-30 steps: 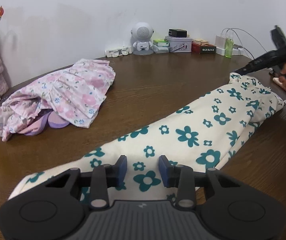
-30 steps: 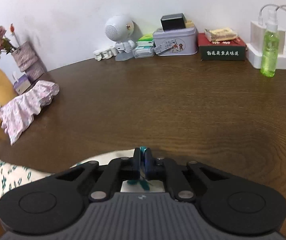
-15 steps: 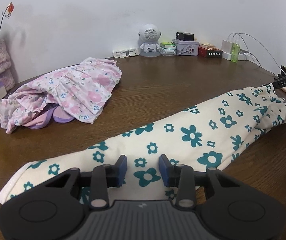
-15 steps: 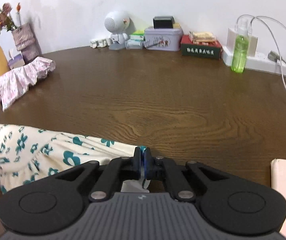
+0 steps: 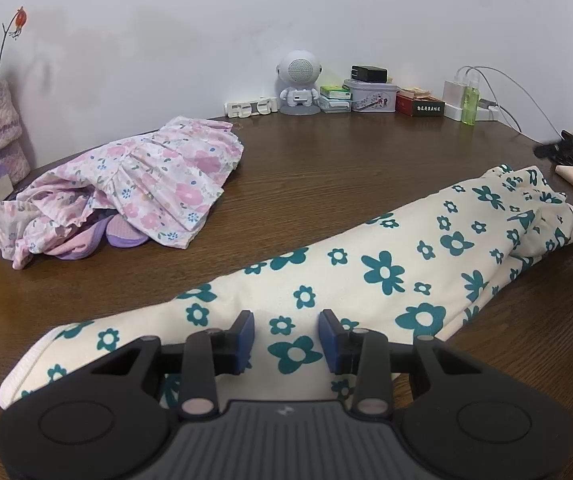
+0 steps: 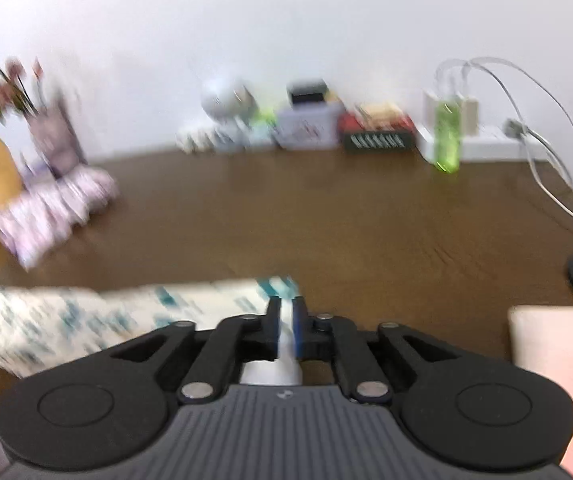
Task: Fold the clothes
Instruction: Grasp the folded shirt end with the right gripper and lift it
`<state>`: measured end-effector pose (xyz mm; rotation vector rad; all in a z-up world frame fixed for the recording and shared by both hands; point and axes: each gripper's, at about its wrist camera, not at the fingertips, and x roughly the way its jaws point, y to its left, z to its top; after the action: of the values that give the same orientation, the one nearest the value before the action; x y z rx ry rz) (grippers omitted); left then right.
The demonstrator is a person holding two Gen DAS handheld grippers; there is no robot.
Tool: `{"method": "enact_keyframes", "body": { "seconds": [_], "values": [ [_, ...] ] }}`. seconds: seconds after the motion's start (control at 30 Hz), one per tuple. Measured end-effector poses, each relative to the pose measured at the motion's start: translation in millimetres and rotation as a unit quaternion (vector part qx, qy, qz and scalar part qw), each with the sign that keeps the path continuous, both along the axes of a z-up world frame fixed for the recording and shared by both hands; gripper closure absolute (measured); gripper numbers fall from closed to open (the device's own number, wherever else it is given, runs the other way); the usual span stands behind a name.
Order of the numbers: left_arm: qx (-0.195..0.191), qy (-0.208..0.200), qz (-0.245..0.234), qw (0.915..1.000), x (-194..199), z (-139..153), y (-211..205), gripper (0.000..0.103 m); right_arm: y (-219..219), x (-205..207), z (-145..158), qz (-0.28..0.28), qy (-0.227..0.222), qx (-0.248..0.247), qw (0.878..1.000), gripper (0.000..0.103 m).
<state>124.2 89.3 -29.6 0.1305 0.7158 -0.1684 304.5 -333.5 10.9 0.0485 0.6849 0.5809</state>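
**Desk:** Gripper status, left side first?

**Photographer:** Left gripper (image 5: 286, 332) hangs released over the near end of the cream garment with teal flowers (image 5: 386, 272), blue pads (image 5: 245, 330) parted with cloth lying flat beneath them, not pinched. It tilts down toward the counter (image 5: 326, 176).

**Desk:** And the right?

**Photographer:** Right gripper (image 6: 285, 322) has just been opening. Its jaws stand slightly apart over the garment's far end, with a strip of pale cloth showing in the gap; the pads do not appear to press on it. That view is blurred, so fine contact is hard to read. It also points down at a slant.

**Desk:** Where does the folding stand?

**Photographer:** The flowered garment lies stretched in a long narrow band across the brown counter, seemingly folded lengthwise already, its far end bunched. Crosswise folds look to be left. A pink floral garment (image 5: 138, 184) sits crumpled in a heap, well apart on the left, over something purple (image 5: 122, 232), apparently not yet folded.

**Desk:** Anything else in shot?

**Photographer:** A small white robot figure (image 5: 300, 88), tins and a green bottle (image 5: 470, 100) line the wall.
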Motion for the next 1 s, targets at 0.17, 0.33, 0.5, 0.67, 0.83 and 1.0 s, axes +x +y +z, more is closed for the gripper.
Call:
{"method": "enact_keyframes", "body": {
  "seconds": [0.17,0.33,0.5,0.67,0.83,1.0],
  "values": [
    [-0.001,-0.002,0.001,1.0,-0.3,-0.2,0.4,0.068,49.5,25.6,-9.2,0.069,0.002,-0.033,0.997,0.05],
    [-0.003,-0.002,0.001,1.0,0.1,-0.4,1.0,0.068,84.4,39.4,-27.5,0.158,0.038,-0.012,0.987,0.054],
    [-0.003,-0.001,-0.001,1.0,0.6,-0.1,1.6,0.068,87.4,36.8,-32.1,0.23,0.032,-0.038,0.972,0.048],
    [-0.005,0.0,0.002,1.0,0.7,-0.5,1.7,0.068,81.0,42.1,-36.5,0.265,0.057,-0.063,0.96,0.065],
    [-0.006,0.005,0.001,1.0,2.2,-0.1,3.1,0.068,62.3,37.5,-35.3,0.285,0.056,-0.086,0.953,0.085],
    [-0.008,0.007,0.002,0.9999,2.9,-0.2,4.0,0.067,37.4,38.5,-31.0,0.276,0.05,-0.118,0.953,0.094]
  ]
}}
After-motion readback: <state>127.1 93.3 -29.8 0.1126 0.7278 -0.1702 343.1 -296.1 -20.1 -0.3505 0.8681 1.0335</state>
